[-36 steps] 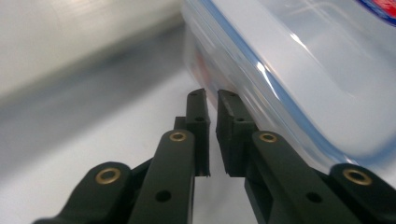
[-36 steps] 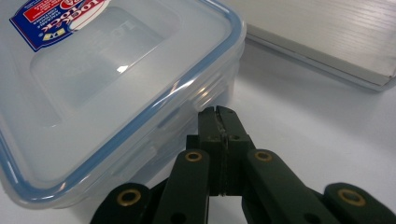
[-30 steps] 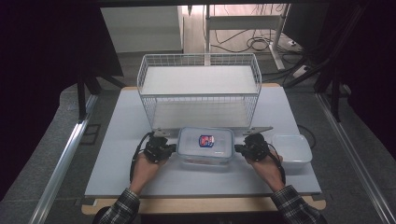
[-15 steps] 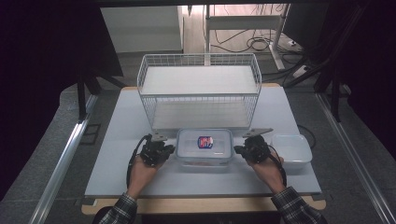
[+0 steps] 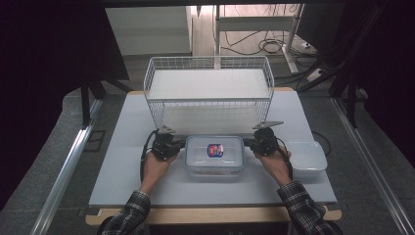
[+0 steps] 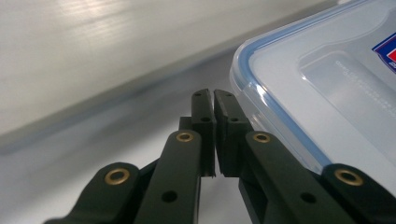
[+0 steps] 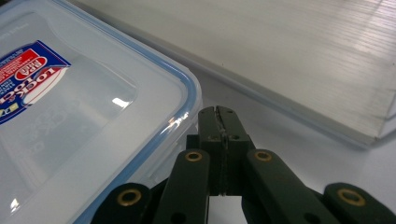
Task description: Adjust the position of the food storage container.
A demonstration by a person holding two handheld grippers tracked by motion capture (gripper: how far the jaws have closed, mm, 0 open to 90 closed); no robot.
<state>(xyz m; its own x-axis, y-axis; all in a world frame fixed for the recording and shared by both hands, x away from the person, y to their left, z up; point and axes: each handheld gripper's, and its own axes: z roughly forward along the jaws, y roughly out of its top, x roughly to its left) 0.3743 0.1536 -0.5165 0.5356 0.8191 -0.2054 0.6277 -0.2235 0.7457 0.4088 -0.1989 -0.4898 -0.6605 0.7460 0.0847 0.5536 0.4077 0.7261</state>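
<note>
Flanking the clear lidded container (image 5: 214, 155) on both short sides, the two tools are being held low over the white counter (image 5: 122, 147); the left tool (image 5: 177, 146) is being kept just beside the container's left end, its black jaws pressed together with nothing between them, and in the left gripper view the left tool (image 6: 214, 100) is being seen with its tips just beside the blue-sealed rim of the container (image 6: 327, 84); whether the tips are touching that rim cannot be told. The right tool (image 5: 248, 142) is being held just beside the container's right end, its jaws likewise closed on nothing; in the right gripper view the right tool (image 7: 217, 114) is being shown with its tips near the rounded corner of the container (image 7: 93, 116), whose lid is bearing a red and blue label. The container is being left flat on the counter, near its front edge and about midway across, directly in front of a white wire basket (image 5: 210, 85); a smaller lidless plastic tub (image 5: 307, 159) is sitting just beyond the right hand (image 5: 274, 161), apart from the container; the left hand (image 5: 155, 166) is being kept on the other side, plaid sleeves showing at the lower edge.
</note>
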